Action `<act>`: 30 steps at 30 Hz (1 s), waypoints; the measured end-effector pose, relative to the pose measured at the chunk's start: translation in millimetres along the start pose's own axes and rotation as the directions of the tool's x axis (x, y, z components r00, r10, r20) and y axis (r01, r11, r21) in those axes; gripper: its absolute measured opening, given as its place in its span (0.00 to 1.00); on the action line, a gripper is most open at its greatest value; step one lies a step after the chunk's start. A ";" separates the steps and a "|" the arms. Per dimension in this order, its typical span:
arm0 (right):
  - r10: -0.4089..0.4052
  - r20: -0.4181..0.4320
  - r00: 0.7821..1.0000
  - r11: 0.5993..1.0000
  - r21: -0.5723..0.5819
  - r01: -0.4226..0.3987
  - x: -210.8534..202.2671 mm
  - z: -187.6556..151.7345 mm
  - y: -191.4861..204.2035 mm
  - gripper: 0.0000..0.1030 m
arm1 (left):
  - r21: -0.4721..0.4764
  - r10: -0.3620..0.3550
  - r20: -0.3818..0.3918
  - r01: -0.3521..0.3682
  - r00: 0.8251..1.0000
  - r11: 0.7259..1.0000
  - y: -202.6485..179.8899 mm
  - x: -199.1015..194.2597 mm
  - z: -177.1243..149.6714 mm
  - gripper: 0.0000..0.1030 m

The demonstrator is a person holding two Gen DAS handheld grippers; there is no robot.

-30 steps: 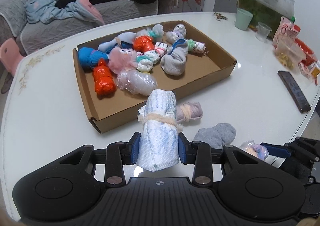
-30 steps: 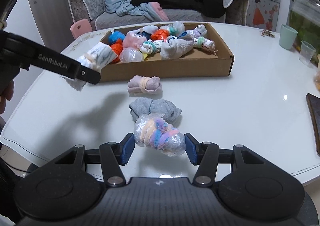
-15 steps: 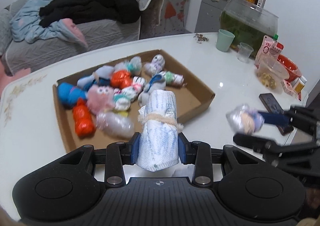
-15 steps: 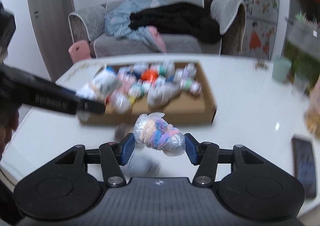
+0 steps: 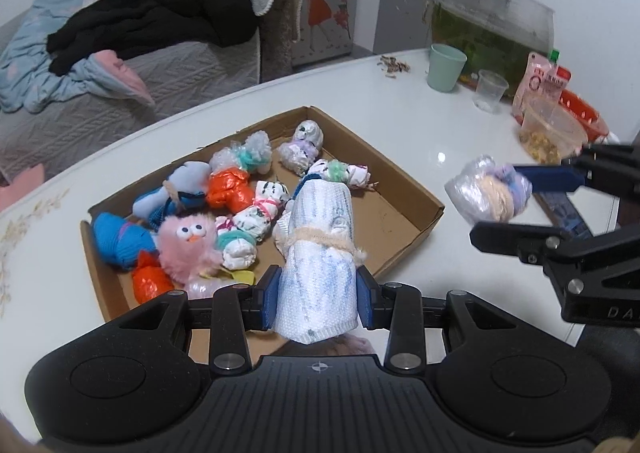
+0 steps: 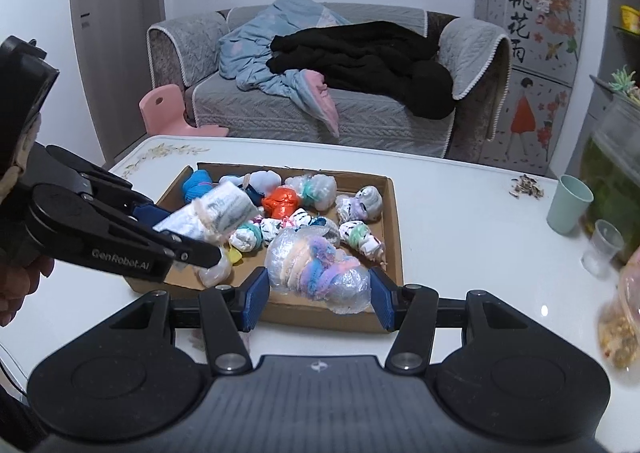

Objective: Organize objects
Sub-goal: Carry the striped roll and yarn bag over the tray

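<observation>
A flat cardboard box (image 5: 404, 189) (image 6: 394, 237) lies on the white table and holds several rolled sock bundles, among them an orange one (image 5: 228, 189) and a fluffy pink one (image 5: 188, 245). My left gripper (image 5: 318, 293) is shut on a white-and-blue rolled sock bundle (image 5: 320, 253) tied with a beige band, held above the box's near edge. My right gripper (image 6: 318, 291) is shut on a plastic-wrapped pastel bundle (image 6: 316, 273), raised over the box's front wall. In the left wrist view that pastel bundle (image 5: 488, 191) hangs right of the box. In the right wrist view the white bundle (image 6: 216, 213) sits over the box's left side.
A green cup (image 5: 446, 67) and a clear plastic cup (image 5: 490, 91) stand at the table's far right, by a fish tank (image 5: 492, 29), snack packets and a bowl (image 5: 554, 131). A dark remote (image 5: 564, 213) lies right of the box. A sofa (image 6: 320, 105) with clothes stands beyond the table.
Both grippers have risen and moved toward the box with their bundles. The grey and pink bundles on the table in front of the box have dropped out of sight.
</observation>
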State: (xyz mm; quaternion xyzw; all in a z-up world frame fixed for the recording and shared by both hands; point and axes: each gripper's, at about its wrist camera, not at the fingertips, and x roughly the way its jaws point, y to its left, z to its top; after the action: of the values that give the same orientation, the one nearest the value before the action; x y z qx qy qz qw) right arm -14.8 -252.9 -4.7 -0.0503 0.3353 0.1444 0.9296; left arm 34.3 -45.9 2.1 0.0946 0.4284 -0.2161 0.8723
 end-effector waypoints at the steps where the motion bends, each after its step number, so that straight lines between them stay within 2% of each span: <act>1: -0.002 -0.003 1.000 1.000 -0.011 0.002 1.2 0.7 0.3 0.48 | 0.007 -0.001 -0.005 0.001 1.000 1.000 0.3 2.9 1.5 0.43; 7: -0.008 -0.015 1.000 0.999 -0.035 0.007 8.9 7.3 -1.6 0.48 | 0.007 -0.024 -0.020 0.024 1.000 1.000 5.2 22.4 6.7 0.43; 12: -0.013 -0.024 1.000 0.999 -0.045 0.012 12.5 10.4 -2.7 0.48 | -0.058 -0.092 -0.015 0.091 0.996 0.994 16.3 45.2 7.8 0.44; 18: -0.011 -0.037 0.999 0.999 -0.046 0.009 17.0 12.5 -5.3 0.48 | -0.136 -0.108 -0.072 0.097 0.992 0.986 31.5 77.4 -4.1 0.44; 24: -0.003 -0.045 0.999 0.999 -0.054 0.001 17.4 13.2 -6.6 0.49 | -0.156 -0.063 -0.118 0.044 0.991 0.987 43.1 88.0 -14.8 0.44; 30: 0.018 -0.047 0.999 0.998 -0.061 -0.021 20.1 15.1 -5.5 0.49 | -0.083 0.016 -0.163 -0.030 0.987 0.996 44.2 85.2 -21.4 0.44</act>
State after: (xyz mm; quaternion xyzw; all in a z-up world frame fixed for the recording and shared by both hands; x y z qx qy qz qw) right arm 10.8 -250.6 -5.9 -0.0789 0.3527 0.1624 0.9182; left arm 85.4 -24.3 -79.0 0.0794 0.5056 -0.1792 0.8402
